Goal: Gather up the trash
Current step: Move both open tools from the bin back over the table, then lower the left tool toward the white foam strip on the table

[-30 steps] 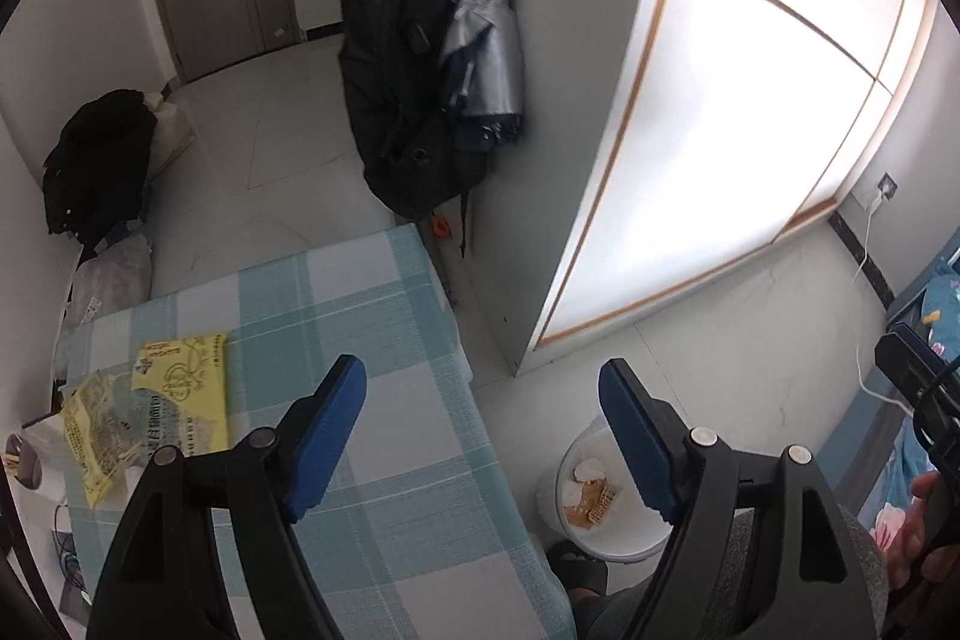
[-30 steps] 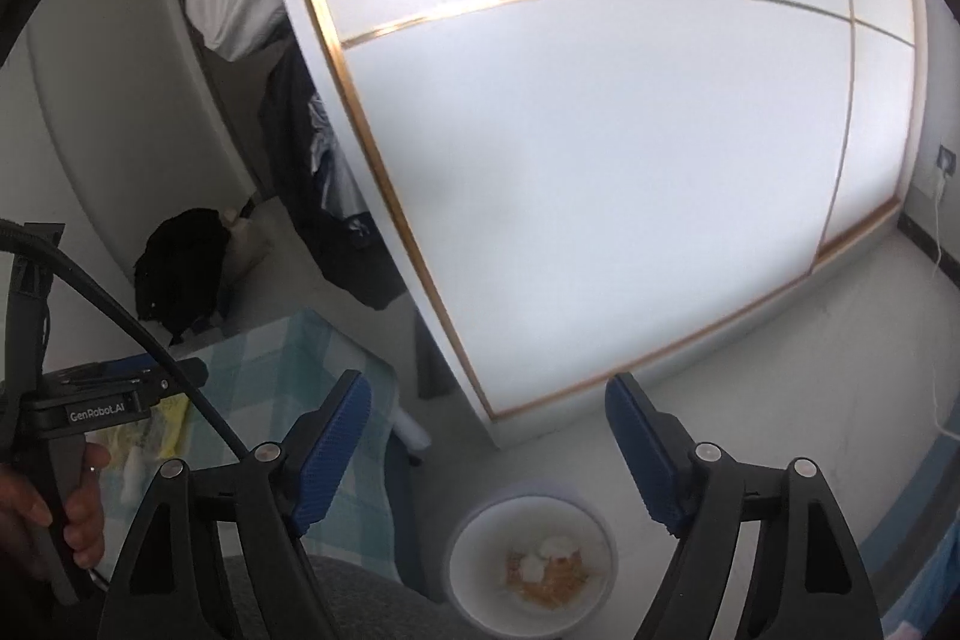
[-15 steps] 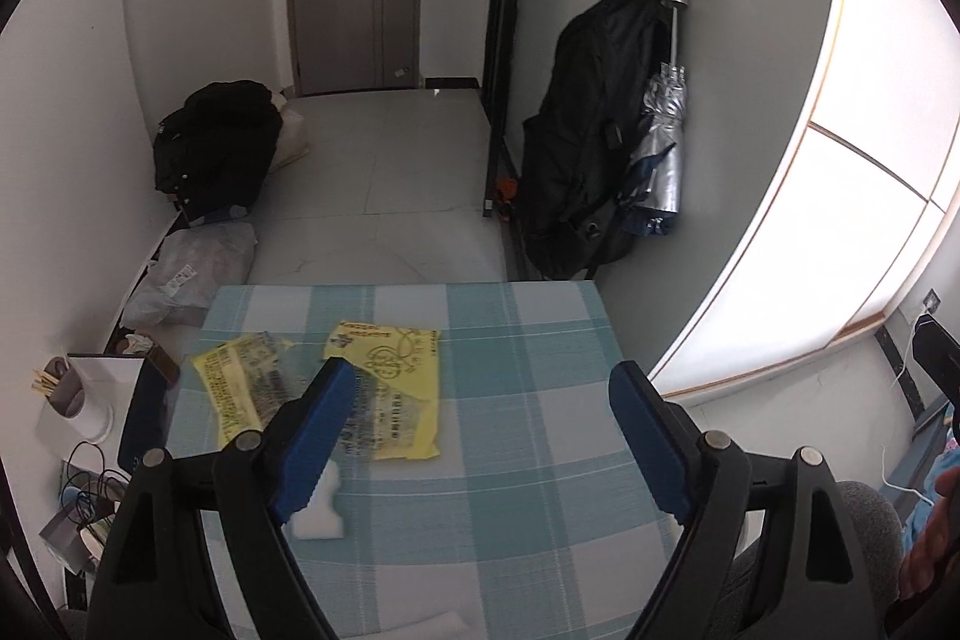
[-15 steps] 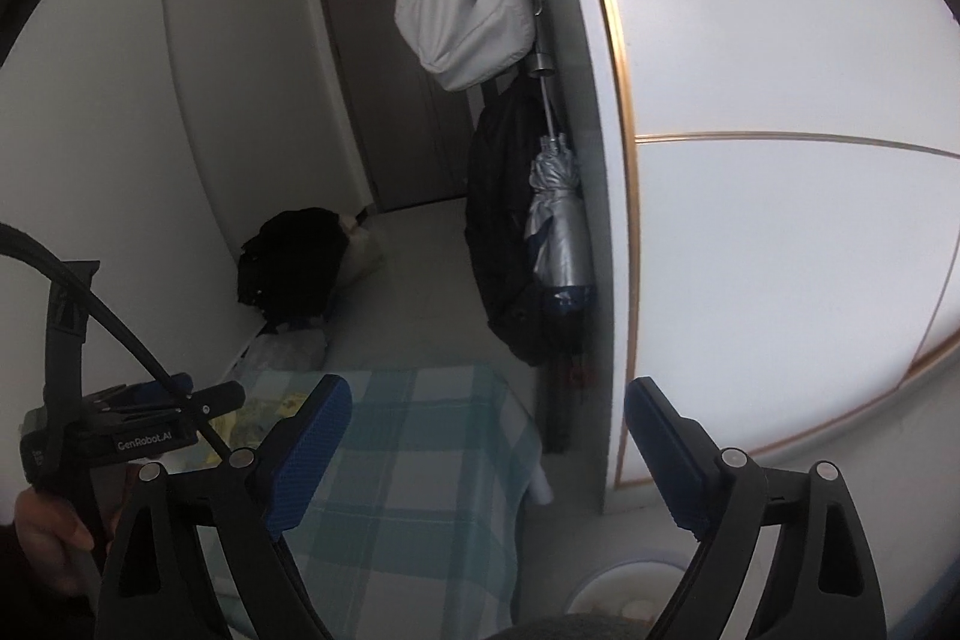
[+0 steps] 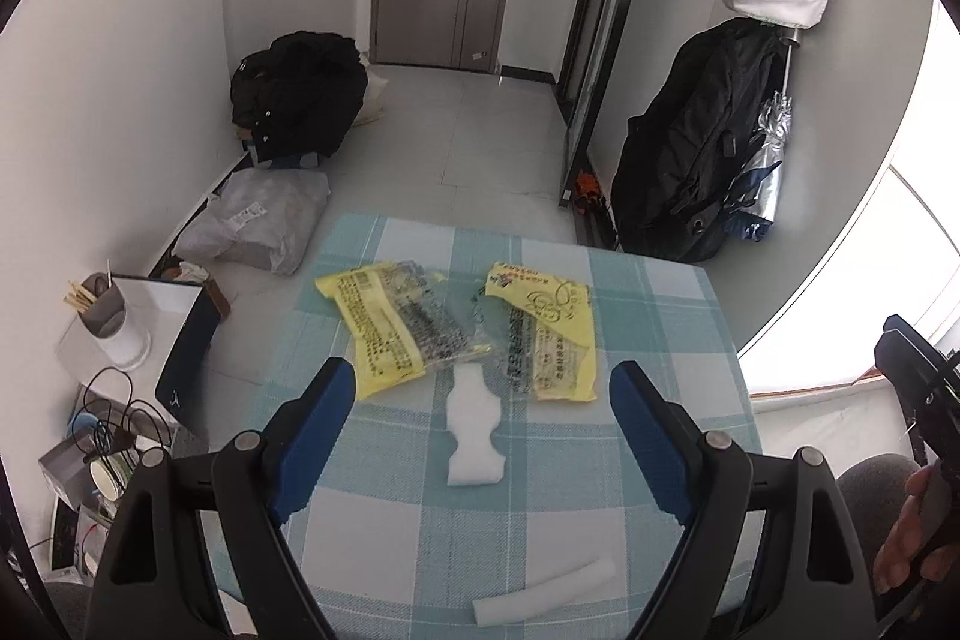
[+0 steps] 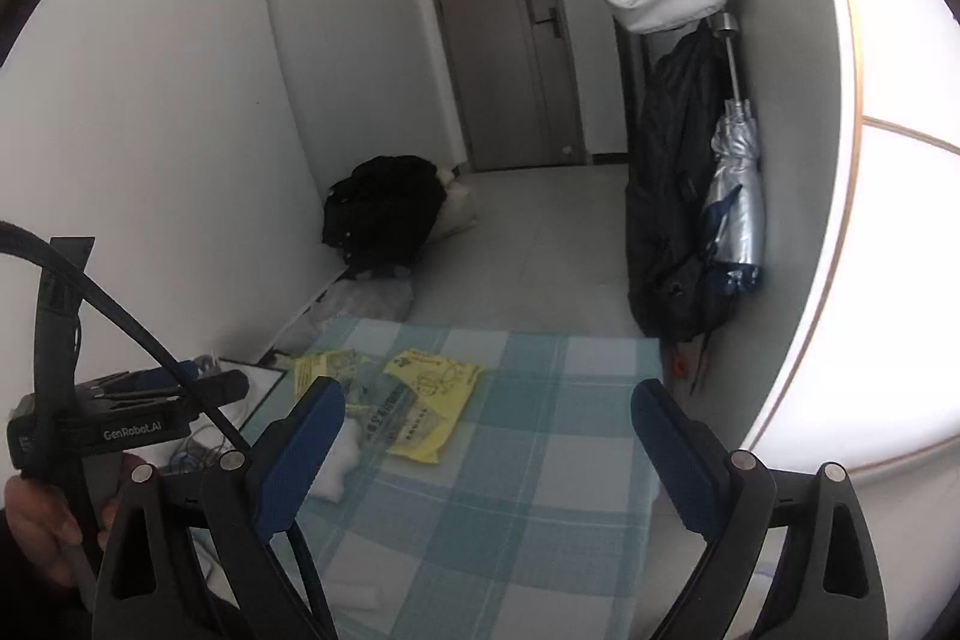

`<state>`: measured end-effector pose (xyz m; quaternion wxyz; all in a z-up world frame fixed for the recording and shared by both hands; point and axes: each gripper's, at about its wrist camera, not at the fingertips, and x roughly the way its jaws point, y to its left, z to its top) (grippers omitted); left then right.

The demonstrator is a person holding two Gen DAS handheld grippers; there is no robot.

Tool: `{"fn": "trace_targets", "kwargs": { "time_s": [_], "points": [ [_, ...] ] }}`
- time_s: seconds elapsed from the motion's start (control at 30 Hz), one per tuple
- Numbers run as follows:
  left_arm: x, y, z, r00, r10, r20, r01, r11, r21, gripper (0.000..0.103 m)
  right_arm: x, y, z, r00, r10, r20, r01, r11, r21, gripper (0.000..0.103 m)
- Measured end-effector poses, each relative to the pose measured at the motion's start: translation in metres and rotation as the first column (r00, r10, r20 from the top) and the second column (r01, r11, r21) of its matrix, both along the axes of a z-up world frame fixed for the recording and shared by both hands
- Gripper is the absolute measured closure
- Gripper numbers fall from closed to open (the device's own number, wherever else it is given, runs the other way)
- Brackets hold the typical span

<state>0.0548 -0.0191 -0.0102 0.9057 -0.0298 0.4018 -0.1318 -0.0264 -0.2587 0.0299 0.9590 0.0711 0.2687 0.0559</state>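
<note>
Trash lies on a table with a blue-checked cloth point(image 5: 660, 328): two yellow printed wrappers point(image 5: 384, 334) point(image 5: 552, 340), a white foam piece point(image 5: 474, 430) in front of them, and a white rolled strip point(image 5: 543, 589) near the front edge. My left gripper point(image 5: 480, 382) hangs open above the foam piece and holds nothing. My right gripper point(image 6: 487, 394) is over the table's right part. Its jaws are opening and nothing is between them. In the right wrist view one yellow wrapper point(image 6: 429, 400) and the foam point(image 6: 336, 460) lie ahead to the left.
A grey cup of sticks point(image 5: 102, 310), cables and small clutter point(image 5: 108, 430) sit left of the table. A black bag point(image 5: 300, 94) and a grey parcel point(image 5: 258, 226) lie on the floor. A black coat point(image 5: 702, 148) and a silver umbrella point(image 5: 762, 172) hang at the right.
Both views have swung from the white bin on the floor and the wardrobe round to the table with the trash. Both grippers' jaws stand a little wider.
</note>
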Motion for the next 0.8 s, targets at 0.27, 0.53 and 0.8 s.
{"fn": "trace_targets", "kwargs": {
  "time_s": [0.27,0.53,0.8],
  "points": [
    [-0.012,0.018,-0.038,0.991,-0.033,-0.129,0.029,0.999,-0.029,0.019,0.019,0.021,-0.041,0.996,0.063,-0.065,-0.063,0.998,0.002,0.006],
    [-0.02,0.008,-0.07,0.949,-0.133,-0.285,0.124,0.991,-0.05,0.019,0.026,0.022,-0.053,0.995,0.051,-0.09,-0.051,0.999,0.008,0.006],
    [-0.034,-0.038,-0.088,0.874,-0.356,-0.33,0.38,0.925,0.008,0.019,0.022,0.009,-0.05,0.996,0.016,-0.091,-0.012,0.999,0.038,0.006]
  ]
}}
